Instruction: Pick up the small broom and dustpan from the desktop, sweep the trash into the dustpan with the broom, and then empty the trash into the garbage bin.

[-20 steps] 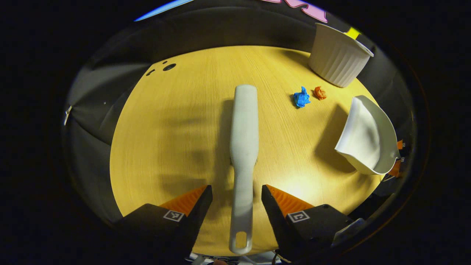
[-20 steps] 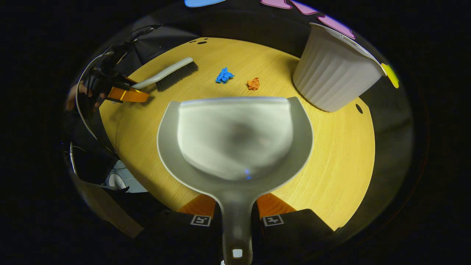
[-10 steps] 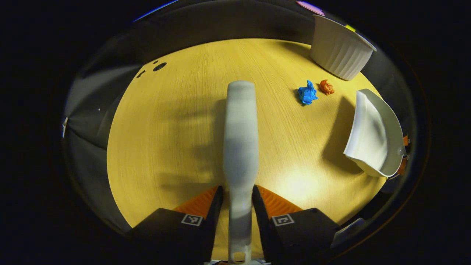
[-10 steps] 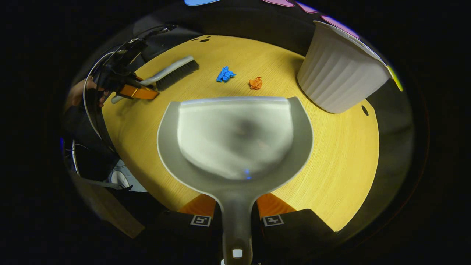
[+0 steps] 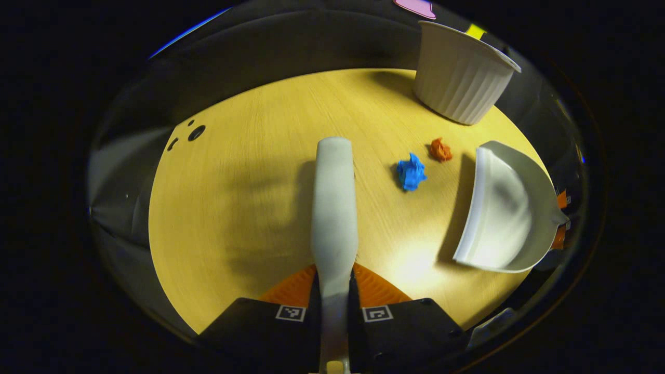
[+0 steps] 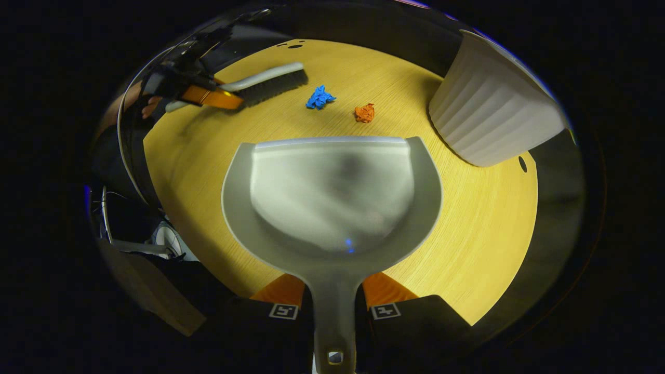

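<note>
My left claw (image 5: pixel 333 296) is clamped on the handle of the small broom (image 5: pixel 334 208), both fingers pressed against it, and the broom's pale back runs straight out ahead of me over the yellow bench (image 5: pixel 244 197). In the right gripper view I can see that same broom at the far left of the bench, bristles down, with the left claw and a hand behind it.

My right claw (image 6: pixel 333 298) is squeezed tight on the dustpan (image 6: pixel 332 192) handle, one finger on each side, and the pan spreads wide in front of it, its open lip facing the far side of the bench. From the left gripper view the dustpan sits to the right, its mouth turned toward the trash.

The trash: a blue crumpled scrap (image 6: pixel 319 97) and an orange crumpled scrap (image 6: pixel 365 112) lie near each other on the bench, apart, just beyond the dustpan's lip and between it and the broom head. The white ribbed garbage bin (image 6: pixel 491 122) stands upright at the far right of the bench.
</note>
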{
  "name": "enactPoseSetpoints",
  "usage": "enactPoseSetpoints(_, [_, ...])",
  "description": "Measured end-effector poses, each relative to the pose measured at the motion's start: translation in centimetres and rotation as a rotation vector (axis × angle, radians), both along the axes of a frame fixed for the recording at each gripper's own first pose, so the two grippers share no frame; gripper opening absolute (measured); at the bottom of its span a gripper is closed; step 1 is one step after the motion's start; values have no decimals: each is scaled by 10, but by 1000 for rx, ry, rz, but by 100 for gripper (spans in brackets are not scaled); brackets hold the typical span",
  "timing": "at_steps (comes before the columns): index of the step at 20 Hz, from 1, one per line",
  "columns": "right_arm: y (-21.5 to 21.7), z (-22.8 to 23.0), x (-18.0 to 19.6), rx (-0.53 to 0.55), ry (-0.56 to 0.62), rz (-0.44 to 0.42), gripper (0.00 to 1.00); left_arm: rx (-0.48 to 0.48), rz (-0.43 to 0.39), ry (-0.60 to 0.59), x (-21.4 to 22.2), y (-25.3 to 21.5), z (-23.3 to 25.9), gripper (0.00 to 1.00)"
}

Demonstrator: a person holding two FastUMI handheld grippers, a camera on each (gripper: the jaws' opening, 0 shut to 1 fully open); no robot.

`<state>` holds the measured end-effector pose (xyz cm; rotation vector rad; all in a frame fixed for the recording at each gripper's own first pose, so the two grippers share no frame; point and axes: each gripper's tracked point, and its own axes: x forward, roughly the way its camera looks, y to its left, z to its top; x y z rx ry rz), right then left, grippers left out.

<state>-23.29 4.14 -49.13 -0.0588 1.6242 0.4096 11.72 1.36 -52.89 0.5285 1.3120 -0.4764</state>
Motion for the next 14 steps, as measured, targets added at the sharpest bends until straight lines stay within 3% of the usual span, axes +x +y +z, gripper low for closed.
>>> enactPoseSetpoints(7, [-3, -10, 6, 0, 41, 24, 36, -17, -182, 36, 27, -57, -28, 27])
enactPoseSetpoints(11, [-4, -16, 7, 7, 42, 22, 33, -21, -251, 57, 24, -70, -31, 25])
enactPoseSetpoints(14, [-4, -18, 7, 13, 40, 20, 36, -96, -309, 122, -1, -96, -33, 24])
